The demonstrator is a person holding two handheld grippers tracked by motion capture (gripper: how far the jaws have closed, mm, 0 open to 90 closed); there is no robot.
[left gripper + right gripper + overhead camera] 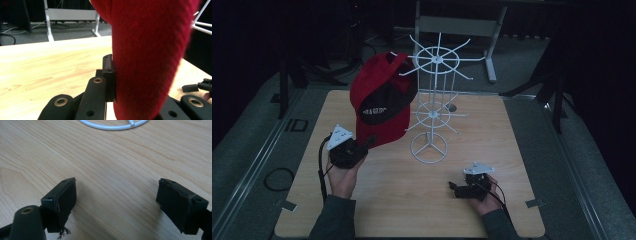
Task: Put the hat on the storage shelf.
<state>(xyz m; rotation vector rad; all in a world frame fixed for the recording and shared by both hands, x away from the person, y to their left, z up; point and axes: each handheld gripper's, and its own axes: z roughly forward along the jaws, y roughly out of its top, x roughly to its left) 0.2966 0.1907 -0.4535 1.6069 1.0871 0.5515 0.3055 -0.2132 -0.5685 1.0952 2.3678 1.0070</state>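
Red fabric marks the cap [379,102], hanging against the white wire rack [432,100] with its brim low over the tabletop [412,200]. The left tongs [369,142] are clamped on that brim. To do this well, keep the pinch firm and guide the cap squarely onto a prong. The right tongs [452,187] rest apart, empty, near the rack's base.

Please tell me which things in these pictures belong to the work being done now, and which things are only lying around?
Belongs to the work:
- red fabric cap with black lining, clamped in the left gripper
- white wire display rack with spoke hooks

Only lying around:
- open right gripper, idle over the light wooden table
- black cable loop on the floor
- grey metal frame behind the table
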